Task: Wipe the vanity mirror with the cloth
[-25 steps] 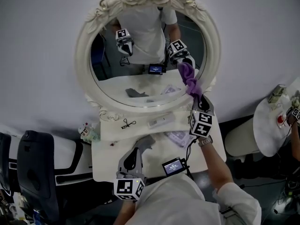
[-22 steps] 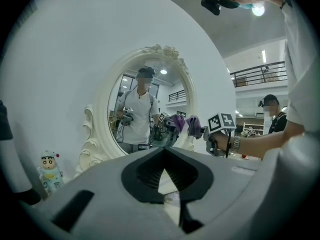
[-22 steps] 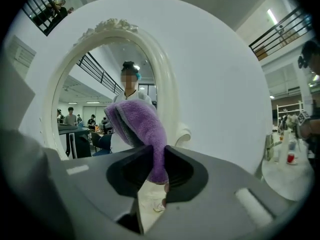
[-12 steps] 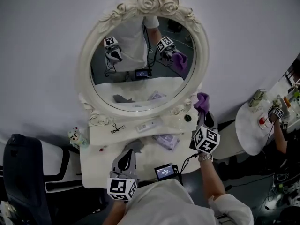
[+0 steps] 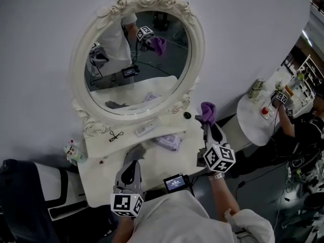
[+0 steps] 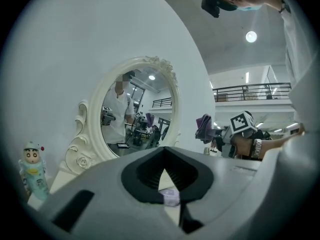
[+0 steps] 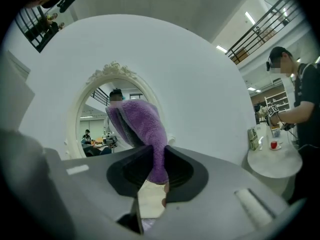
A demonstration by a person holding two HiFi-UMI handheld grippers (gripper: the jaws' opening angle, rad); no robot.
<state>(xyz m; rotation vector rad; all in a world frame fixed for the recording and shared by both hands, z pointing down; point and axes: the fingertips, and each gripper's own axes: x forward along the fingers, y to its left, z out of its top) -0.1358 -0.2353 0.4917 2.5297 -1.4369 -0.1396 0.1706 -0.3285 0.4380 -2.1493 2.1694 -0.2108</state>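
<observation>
The oval vanity mirror [image 5: 136, 54] in its white rose-carved frame [image 5: 80, 65] stands at the back of the white vanity top [image 5: 101, 161]. My right gripper [image 5: 208, 123] is shut on the purple cloth [image 5: 207, 111] and holds it off the glass, over the vanity's right end. In the right gripper view the cloth [image 7: 142, 129] bunches upward from between the jaws of the right gripper [image 7: 152, 176], with the mirror [image 7: 97, 129] behind it. My left gripper [image 5: 135, 155] hovers shut over the vanity front, holding nothing. Its own view shows the mirror [image 6: 137, 129] and the cloth [image 6: 204, 126].
On the vanity lie a purple packet [image 5: 168, 142], a small white box [image 5: 145, 129] and a black clip [image 5: 116, 135]. A toy figure [image 5: 71, 150] stands at its left end. A small screen [image 5: 174, 182] is near my body. A round white table [image 5: 255, 123] and another person [image 5: 304, 130] are at right.
My right gripper has drawn the purple cloth back from the mirror's lower right rim to above the vanity's right end. My head view has swung right. The left gripper has barely moved.
</observation>
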